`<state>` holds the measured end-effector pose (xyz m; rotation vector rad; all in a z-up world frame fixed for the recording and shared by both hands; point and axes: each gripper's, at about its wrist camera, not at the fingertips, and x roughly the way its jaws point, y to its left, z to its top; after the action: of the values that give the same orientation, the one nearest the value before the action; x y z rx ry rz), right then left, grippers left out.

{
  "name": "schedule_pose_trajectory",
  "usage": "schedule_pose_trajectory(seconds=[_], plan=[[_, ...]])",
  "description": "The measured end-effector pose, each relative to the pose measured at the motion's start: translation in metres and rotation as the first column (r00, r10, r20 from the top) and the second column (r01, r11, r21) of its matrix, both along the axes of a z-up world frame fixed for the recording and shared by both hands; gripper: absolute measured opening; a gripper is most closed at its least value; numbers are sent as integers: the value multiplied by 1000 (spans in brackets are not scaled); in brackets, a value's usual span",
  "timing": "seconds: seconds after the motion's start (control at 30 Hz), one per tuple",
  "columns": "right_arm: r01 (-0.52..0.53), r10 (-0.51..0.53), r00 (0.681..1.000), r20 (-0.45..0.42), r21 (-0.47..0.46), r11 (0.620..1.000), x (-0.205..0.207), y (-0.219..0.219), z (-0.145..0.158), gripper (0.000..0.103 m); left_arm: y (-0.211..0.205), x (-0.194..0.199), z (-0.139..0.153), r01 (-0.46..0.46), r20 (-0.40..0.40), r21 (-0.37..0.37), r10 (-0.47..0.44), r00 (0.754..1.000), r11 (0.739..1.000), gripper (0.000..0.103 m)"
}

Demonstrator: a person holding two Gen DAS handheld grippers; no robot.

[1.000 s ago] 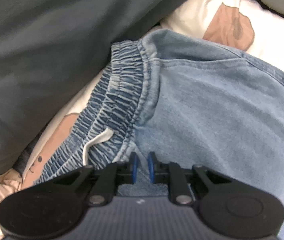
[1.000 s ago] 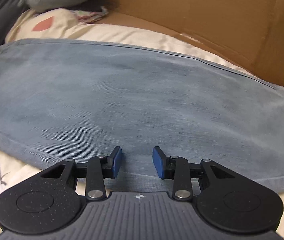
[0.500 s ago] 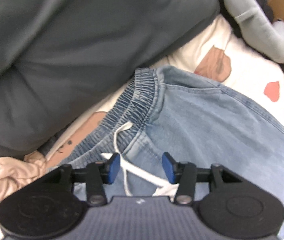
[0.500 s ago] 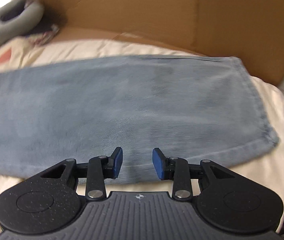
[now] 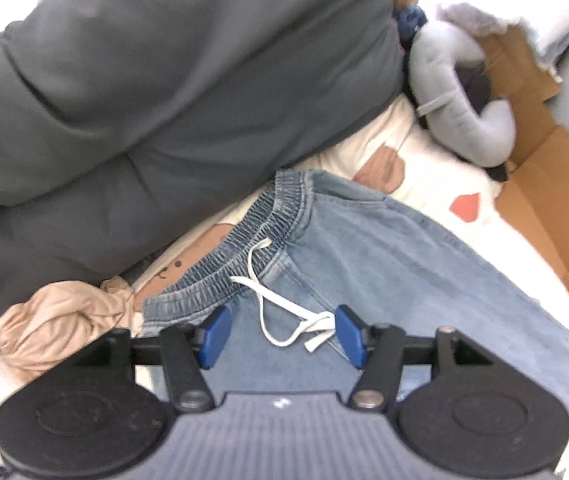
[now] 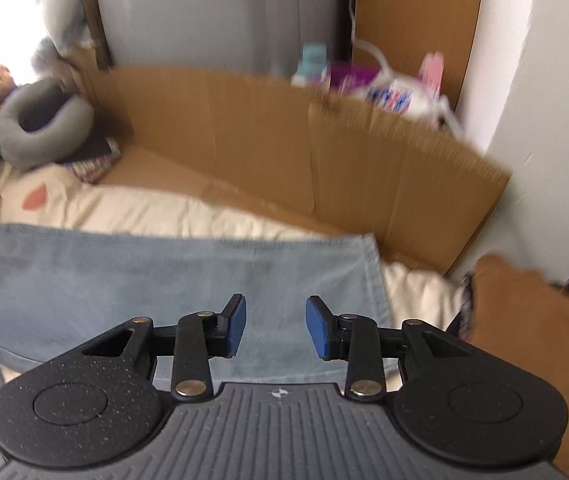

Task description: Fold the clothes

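A: Left claw [image 5: 280,334] released, jaws just been opening, blue pads spread wide with nothing pinched; only the white drawstring [image 5: 284,316] lying loose on the denim below and between them.

B: Right claw [image 6: 275,330] half open too, nothing gripped, hanging above the hem end of the jeans [image 6: 172,280].

A: Jeans [image 5: 384,280] spread flat on the bed [image 5: 436,184], elastic waistband [image 5: 244,248] toward the grey duvet [image 5: 164,100], hem toward the cardboard [image 6: 284,140]. Looks like one lengthwise fold done, though hard to say for sure through the motion blur.

B: Risks from here?

A: First, that drawstring. Straggling right where the left pads would close next. Easy to catch the cord alone instead of the cloth, then drag the waistband out of line.

B: Also only a top layer grabbed at the hem. Doubled denim, stiff enough to peel apart if pinched shallow.

A: Crowding as well. Beige garment [image 5: 60,320] bunched just beside the waistband corner, duvet bulging close behind. A sloppy reach there, two fabrics in one bite.

B: And on the hem side, brown cushion [image 6: 532,344] near the edge of the bed, cardboard wall just beyond. Little room to swing a long fold without snagging.

A: Uneven lift between the two ends, then a skewed crease.
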<state>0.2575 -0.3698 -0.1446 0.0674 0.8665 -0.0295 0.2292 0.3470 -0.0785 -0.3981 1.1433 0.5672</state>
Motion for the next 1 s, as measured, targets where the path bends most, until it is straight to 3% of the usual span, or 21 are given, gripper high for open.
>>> schedule_pose_trajectory(seconds=[0.2,0.33,0.6,1.0], plan=[[-23,24,999,41,-17,1000,-30,-9,62,40,2,-45,56,-15,59,-25,17,998,1000,62],[-16,14,998,56,21,1000,-61,-13,96,40,3,-76,85,-39,88,-58,44,995,998,66],[-22,18,997,70,56,998,-125,-10,145,41,-6,-129,116,-7,96,-111,18,995,994,66],[-49,42,995,89,82,995,-211,-11,205,41,-25,-196,145,54,148,-124,-35,988,991,66]])
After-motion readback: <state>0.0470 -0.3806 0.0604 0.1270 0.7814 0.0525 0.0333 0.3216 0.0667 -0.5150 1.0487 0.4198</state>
